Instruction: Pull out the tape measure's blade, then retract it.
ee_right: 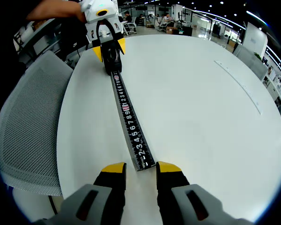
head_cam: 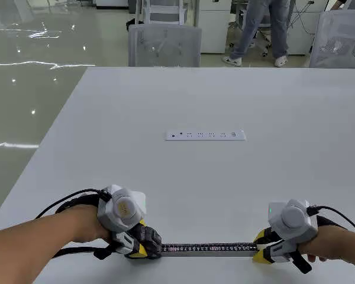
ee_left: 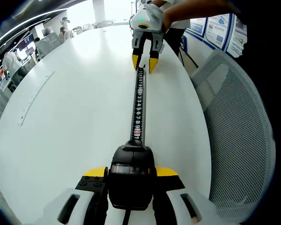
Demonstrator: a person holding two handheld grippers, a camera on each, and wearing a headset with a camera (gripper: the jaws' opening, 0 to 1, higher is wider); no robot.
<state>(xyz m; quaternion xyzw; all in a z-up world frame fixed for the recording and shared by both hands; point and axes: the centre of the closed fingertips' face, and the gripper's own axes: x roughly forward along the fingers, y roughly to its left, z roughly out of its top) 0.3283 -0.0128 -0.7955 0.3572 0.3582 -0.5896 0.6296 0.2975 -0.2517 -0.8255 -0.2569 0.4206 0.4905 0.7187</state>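
Tape measure point(ee_left: 131, 185) sits partly hidden, clamped by the left gripper point(ee_left: 131, 171).

A wide white tabletop point(head_cam: 225, 100) runs away from the near edge. A flat white power strip point(head_cam: 205, 135) lies on it around the middle, long side across the head view; it also shows as a thin bar in the right gripper view point(ee_right: 239, 86). 2 grey mesh chairs stand at the far edge, 1 centred point(head_cam: 164, 45) and 1 at the right corner point(head_cam: 340, 40). Between them a person in jeans point(head_cam: 259, 29) stands on the glossy floor point(head_cam: 29, 71). Another mesh chair point(ee_left: 234, 117) sits beside the near edge.
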